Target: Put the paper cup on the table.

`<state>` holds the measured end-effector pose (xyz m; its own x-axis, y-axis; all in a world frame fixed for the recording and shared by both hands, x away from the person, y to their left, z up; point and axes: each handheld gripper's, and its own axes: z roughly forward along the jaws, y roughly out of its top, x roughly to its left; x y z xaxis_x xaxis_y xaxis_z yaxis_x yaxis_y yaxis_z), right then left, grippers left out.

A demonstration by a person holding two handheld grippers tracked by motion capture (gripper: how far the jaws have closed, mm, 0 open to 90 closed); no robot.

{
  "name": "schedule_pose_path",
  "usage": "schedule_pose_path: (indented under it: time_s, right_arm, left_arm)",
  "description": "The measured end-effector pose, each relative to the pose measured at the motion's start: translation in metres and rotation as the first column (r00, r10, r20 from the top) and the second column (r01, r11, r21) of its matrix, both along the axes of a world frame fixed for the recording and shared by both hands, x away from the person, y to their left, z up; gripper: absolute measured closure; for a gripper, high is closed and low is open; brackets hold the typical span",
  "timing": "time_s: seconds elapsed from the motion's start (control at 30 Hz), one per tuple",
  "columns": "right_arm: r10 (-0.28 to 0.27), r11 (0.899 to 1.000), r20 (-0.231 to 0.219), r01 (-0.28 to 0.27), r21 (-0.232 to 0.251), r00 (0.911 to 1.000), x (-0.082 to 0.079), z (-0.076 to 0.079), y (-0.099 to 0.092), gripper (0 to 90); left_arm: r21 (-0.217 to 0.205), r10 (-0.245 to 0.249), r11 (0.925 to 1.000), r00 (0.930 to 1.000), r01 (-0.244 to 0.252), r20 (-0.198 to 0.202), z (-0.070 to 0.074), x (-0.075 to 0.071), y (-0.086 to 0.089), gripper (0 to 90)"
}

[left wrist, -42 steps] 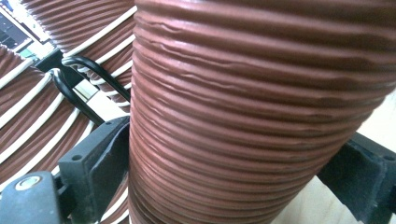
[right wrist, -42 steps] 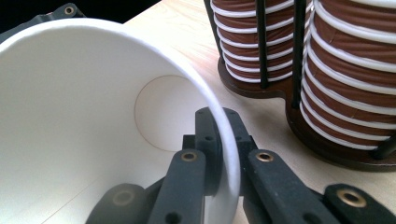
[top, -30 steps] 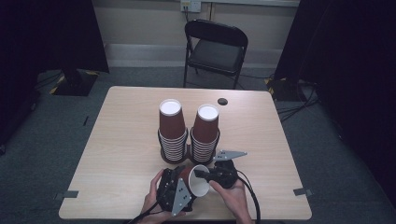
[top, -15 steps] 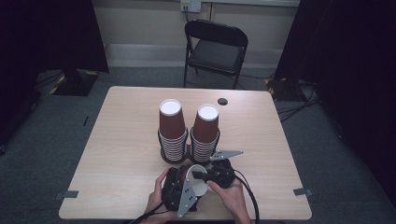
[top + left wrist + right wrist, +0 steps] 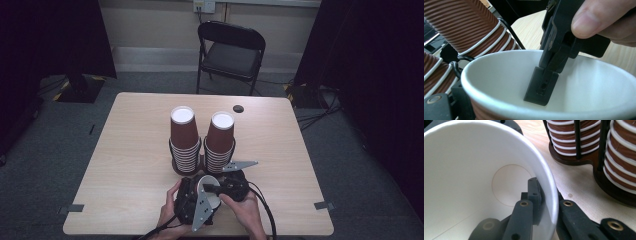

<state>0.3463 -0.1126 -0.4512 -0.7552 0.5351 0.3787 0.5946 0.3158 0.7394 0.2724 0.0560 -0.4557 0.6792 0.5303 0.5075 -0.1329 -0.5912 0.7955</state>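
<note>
Lower centre of the high view: the right claw (image 5: 212,189) pinches the wall of a paper cup (image 5: 207,192), one jaw inside, one outside. The left claw (image 5: 192,205) carries the cup; its jaw gap cannot be told. Two cup stacks (image 5: 202,142) stand on the table (image 5: 125,150) just above.

High view overhead, gripper views close, sharing cup (image 5: 206,192)
</note>
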Motion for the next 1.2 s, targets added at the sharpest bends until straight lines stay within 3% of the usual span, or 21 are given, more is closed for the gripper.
schedule_pose_path:
  time_s: [0.27, 0.47, 0.6, 0.63, 0.7, 0.8, 0.97, 1.13, 1.2]
  right_arm:
    - [-0.028, 0.999, 0.016, 0.028, 0.019, 0.9995, -0.001, 0.001, -0.004, 84.5]
    - [-0.035, 0.999, 0.021, 0.034, 0.031, 0.9992, 0.002, 0.0, -0.004, 78.4]
    - [-0.038, 0.998, 0.032, 0.037, 0.048, 0.9988, 0.002, 0.0, -0.005, 73.7]
    - [-0.035, 0.998, 0.041, 0.032, 0.056, 0.9985, 0.002, 0.0, -0.006, 72.3]
    - [-0.025, 0.997, 0.058, 0.021, 0.074, 0.998, 0.002, 0.001, -0.006, 69.8]
    - [-0.026, 0.995, 0.067, 0.019, 0.098, 0.9974, 0.002, 0.001, -0.008, 67.7]
    - [-0.016, 0.995, 0.109, 0.005, 0.104, 0.9939, -0.002, 0.003, -0.008, 62.3]
    - [-0.022, 0.991, 0.136, 0.004, 0.13, 0.9904, -0.004, 0.004, -0.009, 60.7]
    - [-0.029, 0.99, 0.17, 0.005, 0.14, 0.985, -0.006, 0.005, -0.01, 58.2]
  left_arm:
    - [-0.048, -0.006, 0.9988, 1.0, 0.005, -0.005, -0.002, 0.003, 0.003, 8.0]
    - [-0.062, 0.001, 0.9981, 0.9996, -0.003, -0.028, -0.002, 0.006, 0.006, 8.4]
    - [-0.092, 0.017, 0.9956, 0.9994, -0.02, -0.031, -0.003, 0.008, 0.009, 8.4]
    - [-0.069, 0.023, 0.9973, 0.9993, -0.025, -0.031, -0.002, 0.009, 0.01, 8.6]
    - [-0.097, 0.029, 0.9947, 0.9986, -0.033, -0.043, -0.003, 0.011, 0.01, 8.6]
    - [-0.1, 0.031, 0.9943, 0.9981, -0.036, -0.054, -0.003, 0.012, 0.012, 8.6]
    - [-0.136, 0.047, 0.9892, 0.9967, -0.055, -0.066, -0.002, 0.013, 0.015, 8.4]
    - [-0.138, 0.058, 0.9882, 0.9961, -0.067, -0.066, -0.002, 0.014, 0.015, 8.4]
    - [-0.168, 0.066, 0.9827, 0.9945, -0.079, -0.082, -0.003, 0.015, 0.017, 8.4]
